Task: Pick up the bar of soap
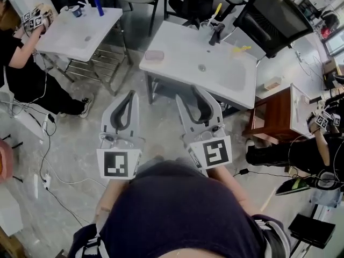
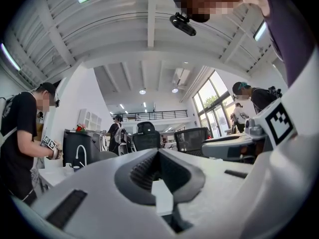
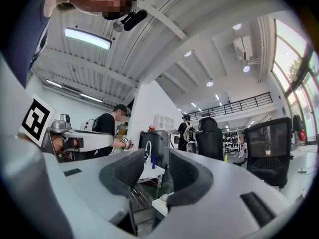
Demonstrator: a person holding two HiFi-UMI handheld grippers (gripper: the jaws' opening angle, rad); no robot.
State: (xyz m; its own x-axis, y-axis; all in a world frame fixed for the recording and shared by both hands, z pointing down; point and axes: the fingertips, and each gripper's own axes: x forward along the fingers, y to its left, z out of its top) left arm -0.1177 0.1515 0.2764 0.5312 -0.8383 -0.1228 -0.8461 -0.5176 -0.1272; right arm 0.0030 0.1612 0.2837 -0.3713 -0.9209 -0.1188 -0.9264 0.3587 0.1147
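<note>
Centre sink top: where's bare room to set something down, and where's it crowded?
Bare: the white sink top between the soap bar and the drain, and right of the drain. Crowded: the back edge round the faucet and yellow item.

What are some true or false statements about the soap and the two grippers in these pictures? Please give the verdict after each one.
1. The bar of soap lies on the flat corner of the nearer white sink top. True.
2. The right gripper holds the soap. False: its jaws stand apart and empty, short of the sink top.
3. The jaws of the left gripper are together with nothing between them. True.
4. The soap lies in the basin, on the drain. False: it lies on the flat part, apart from the drain.
</note>
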